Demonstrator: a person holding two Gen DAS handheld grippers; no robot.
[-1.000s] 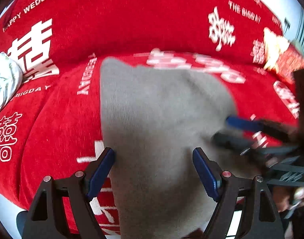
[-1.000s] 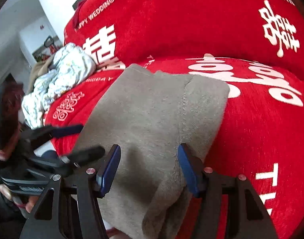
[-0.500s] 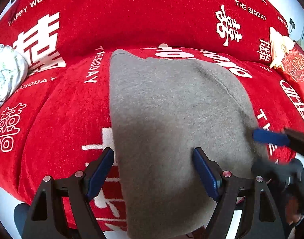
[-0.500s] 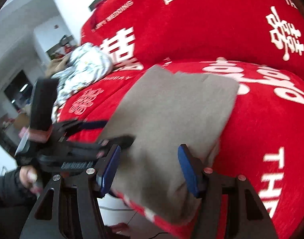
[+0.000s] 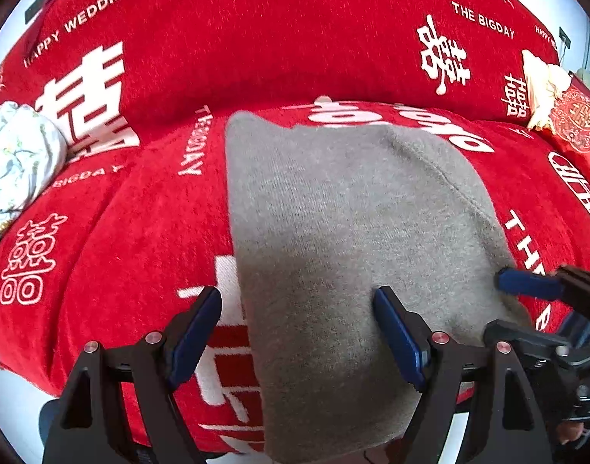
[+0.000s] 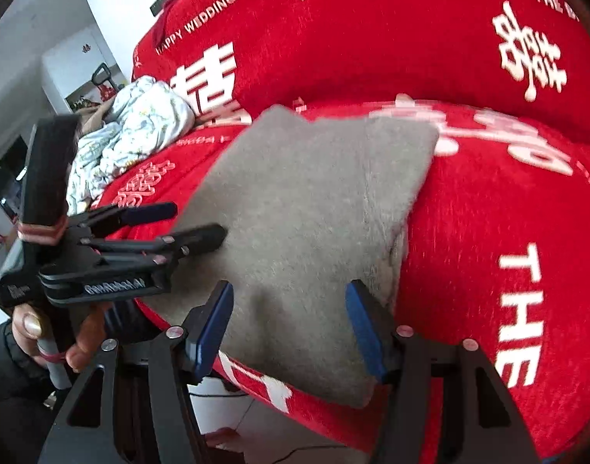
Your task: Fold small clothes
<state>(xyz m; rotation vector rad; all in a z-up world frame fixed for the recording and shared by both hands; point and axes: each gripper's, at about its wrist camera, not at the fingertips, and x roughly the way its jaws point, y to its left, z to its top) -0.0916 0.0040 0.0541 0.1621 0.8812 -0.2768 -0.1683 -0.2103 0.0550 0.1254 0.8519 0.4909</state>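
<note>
A grey knit garment (image 5: 353, 232) lies folded into a rough rectangle on the red sofa cover (image 5: 101, 232), its near end reaching the seat's front edge. My left gripper (image 5: 296, 297) is open and straddles the garment's near left edge, one finger over red cover and one over grey knit. My right gripper (image 6: 290, 290) hovers over the garment's (image 6: 314, 201) near right corner. Its jaws are opening, with the cloth below them and nothing pressed by the pads. Each gripper shows in the other view: the right gripper (image 5: 515, 305), and the left gripper (image 6: 196, 221) in a person's hand.
A crumpled pale floral cloth (image 6: 140, 127) lies at the sofa's left end. A red embroidered cushion (image 5: 577, 123) with a cream item beside it sits at the right end. The sofa back rises behind the garment. Floor (image 6: 233, 413) shows below the seat's front edge.
My right gripper drew back from over the garment's middle to its near right corner and its jaws widened a little. The garment's near end now lies flatter. The left gripper stayed open.
</note>
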